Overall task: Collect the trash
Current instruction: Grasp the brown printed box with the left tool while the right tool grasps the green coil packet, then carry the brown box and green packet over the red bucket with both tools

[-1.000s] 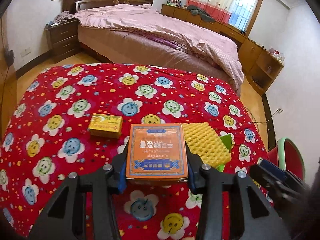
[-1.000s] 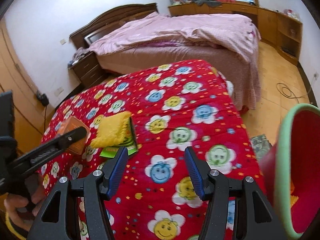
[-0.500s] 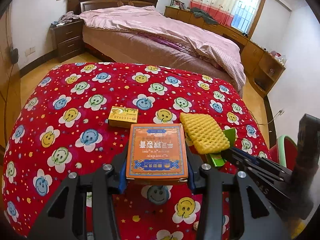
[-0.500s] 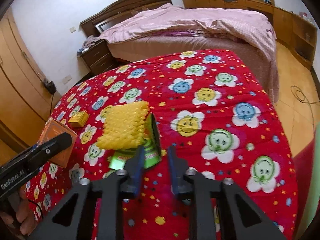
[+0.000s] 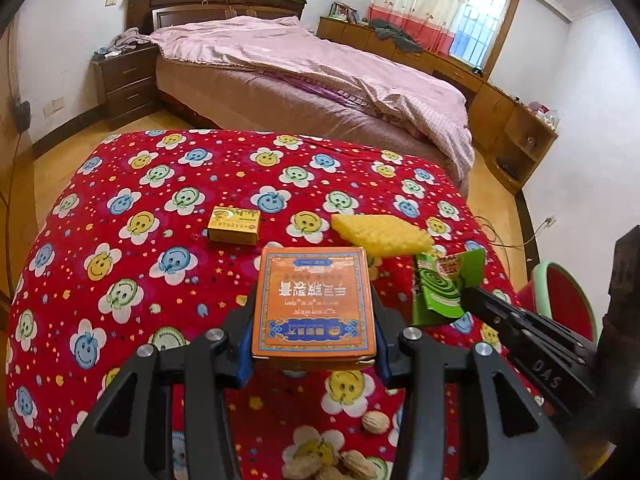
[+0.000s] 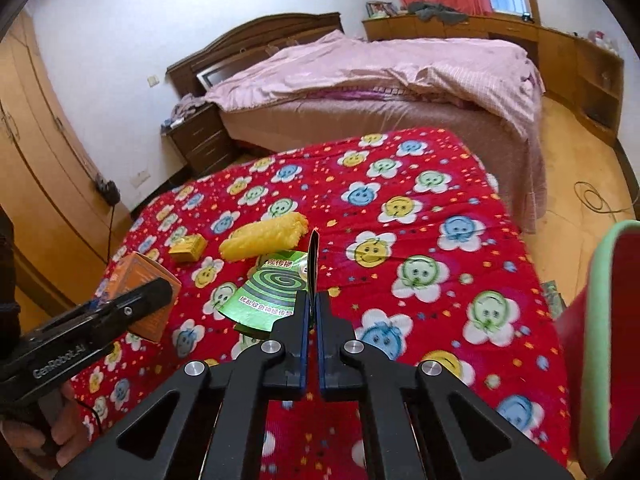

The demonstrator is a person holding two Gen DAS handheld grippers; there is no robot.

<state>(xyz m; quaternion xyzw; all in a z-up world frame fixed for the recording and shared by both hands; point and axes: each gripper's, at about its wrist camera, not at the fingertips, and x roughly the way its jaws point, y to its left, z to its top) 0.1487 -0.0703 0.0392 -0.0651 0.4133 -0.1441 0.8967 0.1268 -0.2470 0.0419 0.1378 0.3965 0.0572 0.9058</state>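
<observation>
We hold our left gripper (image 5: 314,312) clamped on a box; our right gripper (image 6: 313,300) has just closed, pinching a thin flap.

1. The left matte black plastic two-finger tool (image 5: 314,336) has angular link arms with triangular cut-outs.
2. Round silver screws sit at its link joints.
3. Blue pads (image 5: 245,344) line the inner faces of its fingers.
4. The right black plastic two-finger tool (image 6: 313,316) is built alike, with silver screws and dark blue pads (image 6: 305,344).
5. White lettering "GenRobot.AI" runs along the left tool's side in the right wrist view; white letters also mark the right tool's side.
6. A dark sleeve (image 6: 7,280) shows at the left edge.
</observation>
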